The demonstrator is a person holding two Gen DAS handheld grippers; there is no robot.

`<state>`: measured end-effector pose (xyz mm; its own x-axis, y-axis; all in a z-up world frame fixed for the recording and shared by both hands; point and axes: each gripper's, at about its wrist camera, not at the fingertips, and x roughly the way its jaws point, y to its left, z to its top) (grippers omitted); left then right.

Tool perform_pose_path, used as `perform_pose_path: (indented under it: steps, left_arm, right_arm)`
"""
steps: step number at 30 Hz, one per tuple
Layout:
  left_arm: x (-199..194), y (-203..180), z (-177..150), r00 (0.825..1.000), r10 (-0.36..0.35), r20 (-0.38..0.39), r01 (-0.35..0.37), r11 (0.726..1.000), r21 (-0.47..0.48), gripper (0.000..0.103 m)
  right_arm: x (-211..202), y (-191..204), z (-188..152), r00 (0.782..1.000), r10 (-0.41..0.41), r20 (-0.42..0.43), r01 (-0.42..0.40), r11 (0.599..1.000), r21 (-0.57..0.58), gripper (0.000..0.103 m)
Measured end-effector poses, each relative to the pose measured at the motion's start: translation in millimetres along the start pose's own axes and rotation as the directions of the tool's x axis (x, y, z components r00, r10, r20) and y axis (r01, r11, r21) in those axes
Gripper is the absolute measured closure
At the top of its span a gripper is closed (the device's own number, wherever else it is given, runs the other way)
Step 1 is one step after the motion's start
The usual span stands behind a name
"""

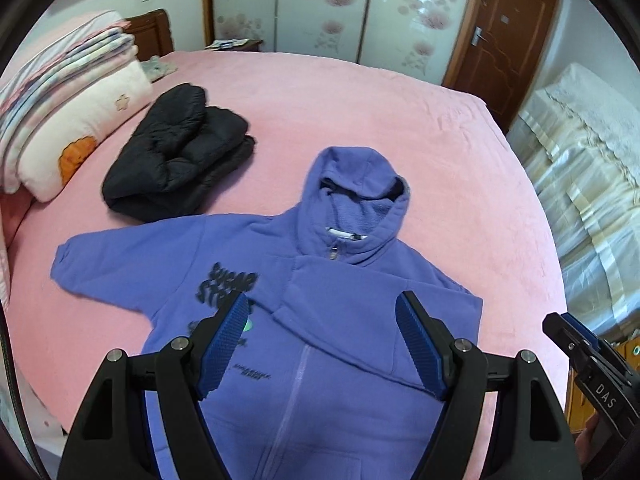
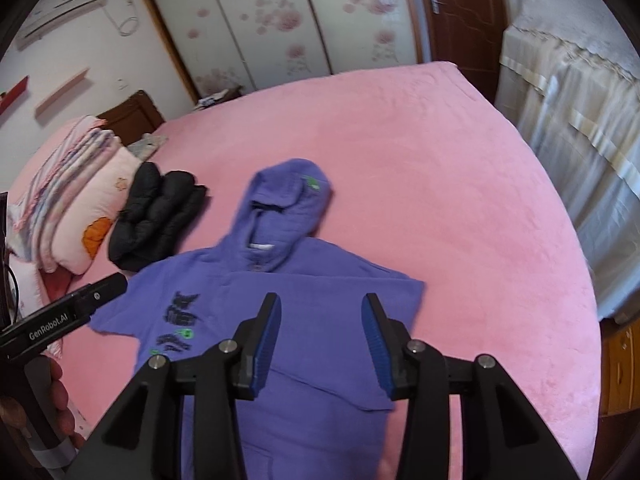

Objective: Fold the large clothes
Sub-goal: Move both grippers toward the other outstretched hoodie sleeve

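A purple zip hoodie (image 1: 320, 300) lies face up on the pink bed (image 1: 360, 100), hood pointing away. Its right sleeve is folded across the chest; its left sleeve is spread out to the left. It also shows in the right wrist view (image 2: 288, 300). My left gripper (image 1: 322, 304) is open and empty, held above the hoodie's chest. My right gripper (image 2: 320, 304) is open and empty, above the folded right side. The right gripper's body shows at the left wrist view's right edge (image 1: 592, 364).
A folded black puffer jacket (image 1: 180, 148) lies on the bed left of the hood. Stacked pillows and quilts (image 1: 68, 100) sit at the far left. A cloth-covered piece of furniture (image 1: 584, 168) stands to the right of the bed. A wardrobe (image 1: 320, 4) and a door (image 1: 504, 36) stand behind.
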<state>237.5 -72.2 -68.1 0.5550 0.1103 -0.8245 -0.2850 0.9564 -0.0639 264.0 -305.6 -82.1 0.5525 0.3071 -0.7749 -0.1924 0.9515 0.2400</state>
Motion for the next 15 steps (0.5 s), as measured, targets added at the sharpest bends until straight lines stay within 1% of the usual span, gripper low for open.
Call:
perform_pose_path:
  steps: [2, 4, 6, 8, 9, 12, 13, 14, 15]
  left_arm:
    - [-10.5, 16.6, -1.5, 1.000, -0.021, 0.004, 0.021, 1.000, -0.021, 0.028]
    - [-22.3, 37.6, -3.3, 0.998, -0.061, 0.015, 0.062, 0.997, -0.035, 0.028]
    - [-31.2, 60.1, -5.1, 0.996, -0.092, 0.016, 0.093, 0.995, -0.027, 0.028]
    - [-35.7, 79.4, -4.9, 0.994, -0.111, 0.009, 0.111, 0.994, -0.017, 0.028]
    - [-38.4, 94.7, -4.5, 0.993, -0.117, -0.002, 0.117, 0.993, -0.011, 0.028]
    - [-41.6, 131.0, -2.0, 0.992, -0.126, -0.024, 0.126, 0.992, -0.003, 0.028]
    - [-42.9, 145.3, -1.2, 0.990, -0.137, -0.029, 0.137, 0.991, -0.002, 0.028]
    - [-44.6, 159.0, -1.0, 0.989, -0.145, -0.030, 0.145, 0.989, 0.002, 0.028]
    - [-45.5, 177.3, 0.1, 0.987, -0.158, -0.031, 0.158, 0.987, 0.003, 0.027]
  right_arm:
    - [-5.9, 16.9, -0.5, 1.000, 0.008, 0.013, -0.008, 1.000, -0.017, 0.061]
    - [-13.0, 37.6, -1.7, 0.999, 0.014, 0.034, -0.012, 0.999, -0.039, 0.061]
    - [-21.7, 64.4, -5.7, 0.997, 0.033, 0.073, -0.029, 0.998, -0.050, 0.061]
    - [-26.9, 87.5, -10.3, 0.993, 0.039, 0.109, -0.035, 0.999, -0.036, 0.061]
    - [-27.3, 95.2, -11.3, 0.993, 0.039, 0.115, -0.036, 0.999, -0.027, 0.061]
    - [-21.4, 135.9, -17.0, 0.994, 0.048, 0.097, -0.049, 0.999, 0.014, 0.061]
    - [-20.8, 144.7, -18.4, 0.994, 0.050, 0.096, -0.052, 0.999, 0.013, 0.061]
    - [-19.9, 161.9, -20.2, 0.993, 0.057, 0.103, -0.058, 0.998, 0.007, 0.061]
    - [-19.4, 179.5, -21.7, 0.992, 0.043, 0.116, -0.042, 0.999, -0.004, 0.061]
